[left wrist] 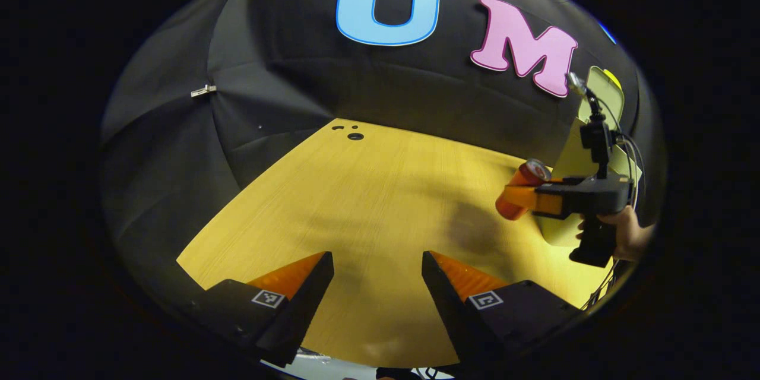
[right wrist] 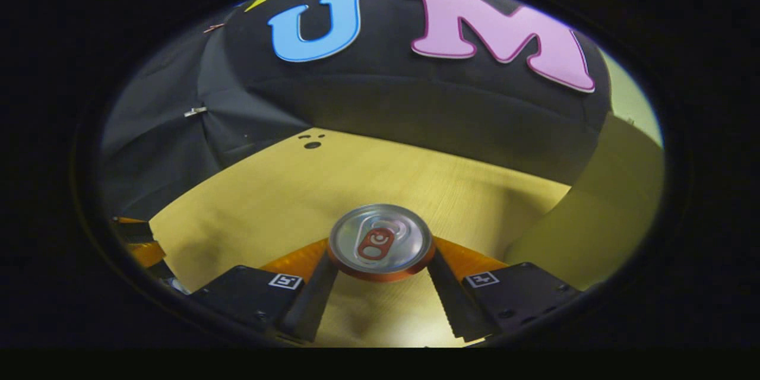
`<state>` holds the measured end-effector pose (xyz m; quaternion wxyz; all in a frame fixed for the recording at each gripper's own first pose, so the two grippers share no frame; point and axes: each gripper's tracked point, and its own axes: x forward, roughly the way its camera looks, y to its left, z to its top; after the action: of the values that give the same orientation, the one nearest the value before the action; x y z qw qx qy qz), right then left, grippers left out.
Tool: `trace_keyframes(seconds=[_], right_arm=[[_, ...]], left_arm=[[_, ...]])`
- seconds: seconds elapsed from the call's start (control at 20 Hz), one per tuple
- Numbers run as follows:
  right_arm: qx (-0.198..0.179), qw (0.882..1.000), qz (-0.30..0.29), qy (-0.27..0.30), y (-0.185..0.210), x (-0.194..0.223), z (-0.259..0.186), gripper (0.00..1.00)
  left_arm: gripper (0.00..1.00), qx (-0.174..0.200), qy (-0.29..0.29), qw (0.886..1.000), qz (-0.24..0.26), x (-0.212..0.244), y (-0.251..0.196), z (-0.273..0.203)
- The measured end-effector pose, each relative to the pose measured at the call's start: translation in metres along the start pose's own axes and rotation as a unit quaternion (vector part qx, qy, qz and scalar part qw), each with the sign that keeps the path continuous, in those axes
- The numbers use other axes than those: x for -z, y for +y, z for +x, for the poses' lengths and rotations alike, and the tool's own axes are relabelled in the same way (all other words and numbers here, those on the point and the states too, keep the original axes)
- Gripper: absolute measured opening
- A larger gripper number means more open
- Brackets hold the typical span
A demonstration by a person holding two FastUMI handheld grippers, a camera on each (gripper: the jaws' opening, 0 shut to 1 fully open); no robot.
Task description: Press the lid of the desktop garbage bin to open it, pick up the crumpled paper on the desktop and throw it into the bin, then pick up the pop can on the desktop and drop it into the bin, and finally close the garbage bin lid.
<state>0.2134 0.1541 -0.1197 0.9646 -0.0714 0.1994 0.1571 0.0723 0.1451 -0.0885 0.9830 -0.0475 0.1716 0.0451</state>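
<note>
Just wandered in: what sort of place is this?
Probably a recording booth for household chores: a wooden desktop hung round with black cloth, where a hand-held gripper grips a pop can beside a pale bin.

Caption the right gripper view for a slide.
Right gripper shut on a pop can, held above the wooden table beside the bin.

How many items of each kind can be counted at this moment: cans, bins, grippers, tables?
Pop can: 1, clamped in the right gripper
Garbage bin: 1, pale yellow-green, lid up
Grippers: 2, the left gripper being open with nothing between its fingers
Wooden table: 1
Total: 5
</note>
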Motion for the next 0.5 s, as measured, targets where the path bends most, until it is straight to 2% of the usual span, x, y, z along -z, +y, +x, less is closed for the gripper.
trace_keyframes(seconds=[0.05,0.15,0.2,0.35,0.5], right_arm=[[-0.002,1.0,-0.005,-0.009,0.002,-0.01,-0.012,0.79],[-0.006,1.0,-0.014,-0.027,0.007,-0.029,-0.033,0.88],[-0.006,0.999,-0.016,-0.035,0.009,-0.039,-0.046,0.83],[-0.002,0.998,-0.01,-0.066,0.011,-0.071,-0.081,0.83],[0.02,0.995,0.009,-0.1,-0.002,-0.105,-0.116,0.83]], left_arm=[[0.96,0.006,0.001,1.0,0.001,0.002,-0.002,0.0],[0.96,0.018,0.005,1.0,0.0,0.008,-0.006,0.001],[0.96,0.026,0.006,1.0,0.0,0.01,-0.008,0.001],[0.96,0.049,0.009,0.999,0.007,0.014,-0.015,0.006],[0.96,0.076,0.013,0.997,0.02,0.016,-0.023,0.013]])
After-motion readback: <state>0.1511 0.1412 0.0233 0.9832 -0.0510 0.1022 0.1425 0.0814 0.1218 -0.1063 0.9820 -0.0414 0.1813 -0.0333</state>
